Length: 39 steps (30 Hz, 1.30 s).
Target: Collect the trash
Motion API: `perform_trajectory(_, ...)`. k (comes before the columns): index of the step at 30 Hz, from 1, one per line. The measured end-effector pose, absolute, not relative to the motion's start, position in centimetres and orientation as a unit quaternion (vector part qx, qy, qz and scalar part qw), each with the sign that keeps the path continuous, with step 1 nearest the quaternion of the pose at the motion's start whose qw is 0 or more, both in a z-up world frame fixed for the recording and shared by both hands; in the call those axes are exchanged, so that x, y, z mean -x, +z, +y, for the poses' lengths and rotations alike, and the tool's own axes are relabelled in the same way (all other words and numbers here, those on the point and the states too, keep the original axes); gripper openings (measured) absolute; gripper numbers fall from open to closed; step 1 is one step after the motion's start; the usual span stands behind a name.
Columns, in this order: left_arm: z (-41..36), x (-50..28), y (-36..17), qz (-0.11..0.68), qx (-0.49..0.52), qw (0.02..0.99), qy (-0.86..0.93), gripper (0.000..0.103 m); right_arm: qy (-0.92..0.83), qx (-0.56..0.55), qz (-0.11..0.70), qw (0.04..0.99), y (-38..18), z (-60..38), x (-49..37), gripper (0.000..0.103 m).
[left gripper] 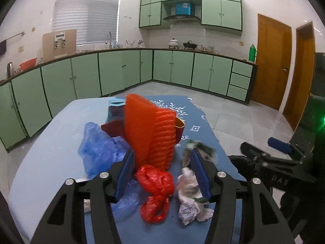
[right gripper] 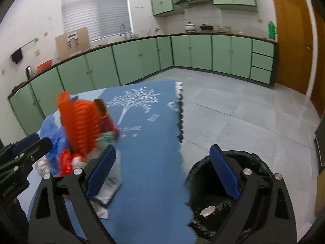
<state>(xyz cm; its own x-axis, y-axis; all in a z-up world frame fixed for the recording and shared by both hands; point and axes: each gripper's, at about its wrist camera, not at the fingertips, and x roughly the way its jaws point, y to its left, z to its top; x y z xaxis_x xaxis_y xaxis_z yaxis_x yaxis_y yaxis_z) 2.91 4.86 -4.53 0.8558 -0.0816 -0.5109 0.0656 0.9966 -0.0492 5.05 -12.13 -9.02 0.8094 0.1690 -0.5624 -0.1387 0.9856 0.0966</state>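
Blue-padded and spread with nothing between its fingers, the left claw hangs just above the trash heap on the worktop, a crumpled red plastic bag dead ahead and slightly below, running lengthwise toward the camera. The right claw, also spread and empty, sits farther right, straddling the worktop's edge over a black-lined bin on the floor, so the left is nearer the bag.
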Motion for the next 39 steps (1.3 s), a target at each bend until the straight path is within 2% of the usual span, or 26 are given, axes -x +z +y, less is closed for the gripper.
perform_trajectory(18, 4.2, -2.9, -5.8, 0.278, 0.009, 0.959, -0.048, 0.057, 0.046, -0.035, 0.301, 0.952, -9.3, -14.9, -4.3, 0.091)
perform_trajectory(39, 6.4, -3.5, -6.9, 0.287, 0.020, 0.957, -0.017, 0.057, 0.108, 0.013, 0.355, 0.929, -12.6, -10.0, -5.7, 0.093)
